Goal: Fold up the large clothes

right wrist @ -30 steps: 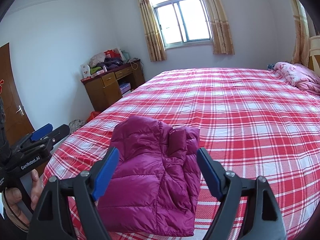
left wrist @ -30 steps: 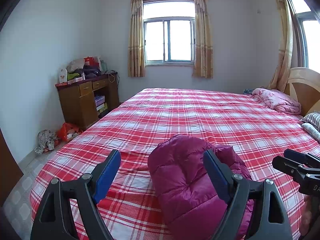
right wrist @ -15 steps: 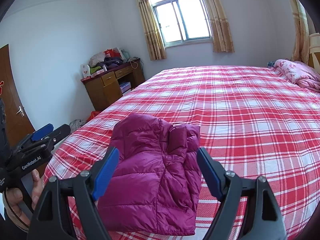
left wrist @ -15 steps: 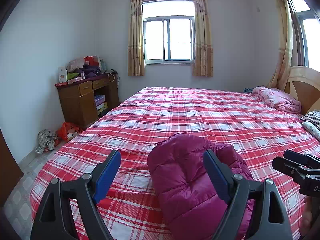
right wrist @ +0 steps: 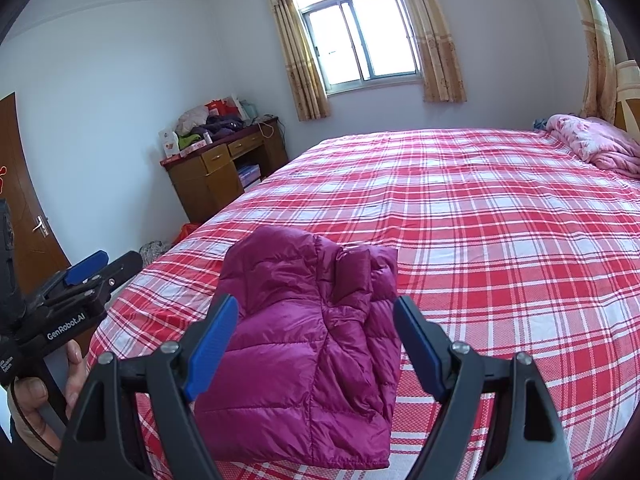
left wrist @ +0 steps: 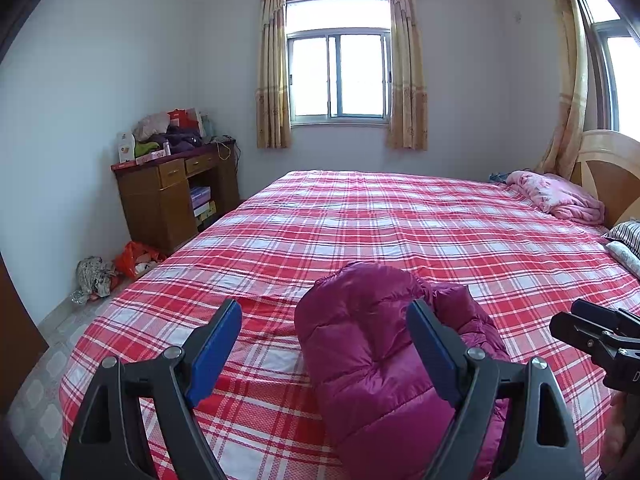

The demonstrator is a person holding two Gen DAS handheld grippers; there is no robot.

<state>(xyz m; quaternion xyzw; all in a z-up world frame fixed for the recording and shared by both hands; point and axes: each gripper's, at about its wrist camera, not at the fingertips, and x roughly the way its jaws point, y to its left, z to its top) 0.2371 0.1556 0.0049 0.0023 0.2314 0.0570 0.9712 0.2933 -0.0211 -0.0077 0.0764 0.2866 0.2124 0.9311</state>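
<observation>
Now the purple puffy jacket (right wrist: 308, 344) lies folded up on the bed (right wrist: 500, 240), near the bed's close edge, on the red and white checked cover. Both grippers hang above it and touch nothing. On the left gripper (left wrist: 324, 340) the jaws are spread wide with nothing between them. The right gripper (right wrist: 316, 340) is the same, with its jaws wide apart and nothing in them. A pink blanket (left wrist: 560, 196) sits bunched up at the far side by the headboard (left wrist: 608, 168). A wooden desk (left wrist: 172, 196) stands by the wall.

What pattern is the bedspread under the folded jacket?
Red-and-white plaid bedspread, clearest in the right wrist view.
</observation>
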